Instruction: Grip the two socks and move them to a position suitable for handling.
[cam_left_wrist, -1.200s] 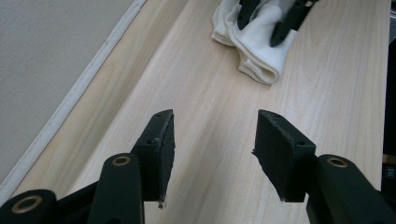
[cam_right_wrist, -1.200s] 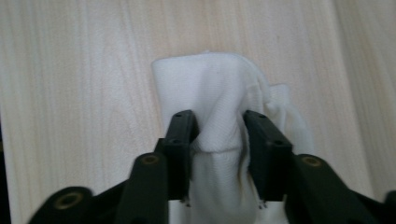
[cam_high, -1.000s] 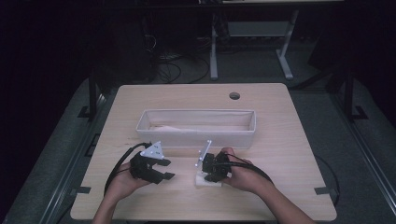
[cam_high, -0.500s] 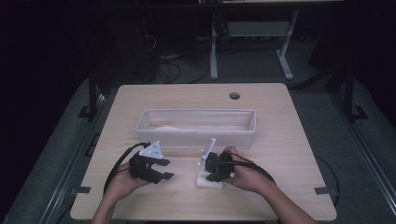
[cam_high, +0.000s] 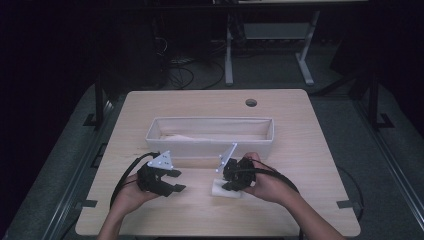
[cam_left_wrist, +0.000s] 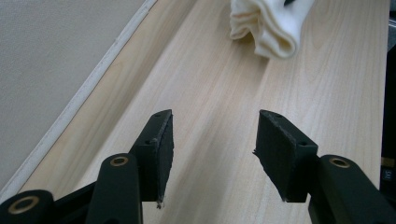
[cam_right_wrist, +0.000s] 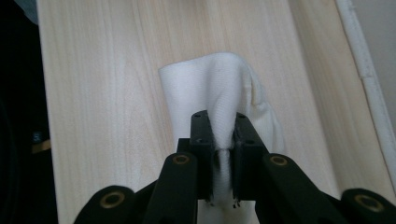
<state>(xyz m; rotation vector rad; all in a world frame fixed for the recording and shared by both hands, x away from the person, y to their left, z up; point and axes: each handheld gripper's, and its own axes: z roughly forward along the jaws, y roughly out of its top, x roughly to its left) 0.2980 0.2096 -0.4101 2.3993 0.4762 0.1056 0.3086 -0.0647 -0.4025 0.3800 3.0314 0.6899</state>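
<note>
A folded white cloth (cam_high: 223, 189) lies at the table's near middle, with my right gripper (cam_high: 230, 182) shut on it. In the right gripper view the black pads pinch a raised fold of the cloth (cam_right_wrist: 210, 93) at my right gripper (cam_right_wrist: 219, 128). My left gripper (cam_high: 177, 181) hovers to the left of the cloth, open. Its jaws have just been opening a little, and nothing is between them (cam_left_wrist: 212, 140). The cloth (cam_left_wrist: 268, 25) lies ahead of them, at the top of the left gripper view.
A long white fabric tray (cam_high: 210, 144) stands across the middle of the wooden table (cam_high: 310, 145), just behind both grippers; its wall (cam_left_wrist: 46, 56) runs beside the left gripper. A cable hole (cam_high: 251, 102) is at the far side. Dark floor and desk legs surround the table.
My right gripper has risen slightly with the cloth pinched in it. The left hand has stayed where it was.
</note>
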